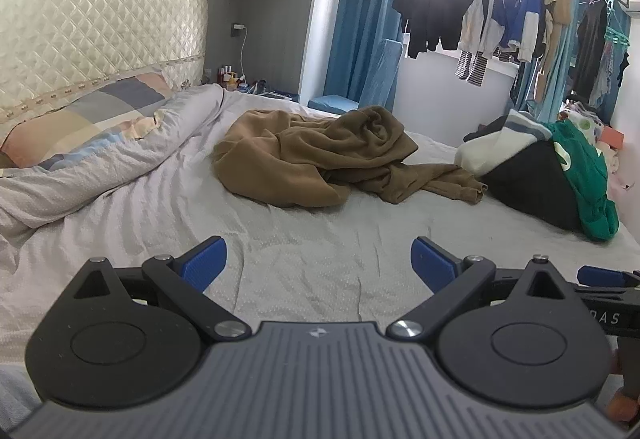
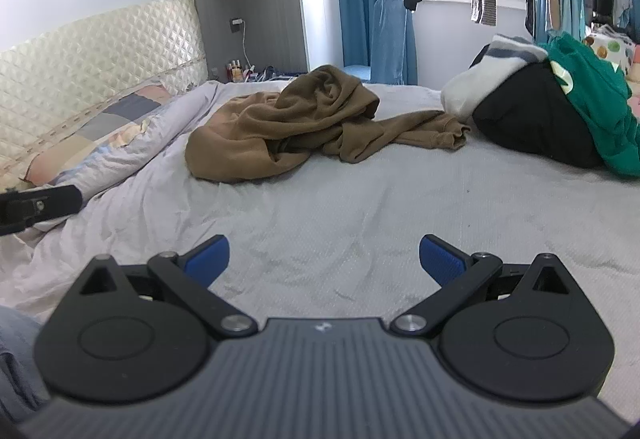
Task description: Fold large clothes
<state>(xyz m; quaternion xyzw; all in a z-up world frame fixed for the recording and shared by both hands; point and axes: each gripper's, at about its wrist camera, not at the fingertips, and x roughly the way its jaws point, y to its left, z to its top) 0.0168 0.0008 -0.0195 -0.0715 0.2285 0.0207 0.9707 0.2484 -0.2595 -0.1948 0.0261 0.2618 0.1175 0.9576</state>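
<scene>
A crumpled brown garment [image 1: 320,155] lies in a heap in the middle of the bed, one sleeve trailing right toward a pile of clothes. In the right wrist view the same brown garment [image 2: 296,119] sits ahead and slightly left. My left gripper [image 1: 319,259] hovers over the bare sheet well short of the garment, open, nothing between its blue pads. My right gripper [image 2: 324,257] is likewise open and empty above the sheet. The right gripper's edge [image 1: 604,277] shows at the far right of the left wrist view; the left gripper's black finger [image 2: 40,205] shows at the left of the right wrist view.
A pile of black, white and green clothes [image 1: 552,171] sits at the bed's right side. A rumpled duvet [image 1: 100,175] and patchwork pillow [image 1: 80,119] lie along the quilted headboard [image 1: 80,35]. Hanging clothes [image 1: 500,7] fill the window area. A nightstand with bottles [image 1: 232,75] stands behind.
</scene>
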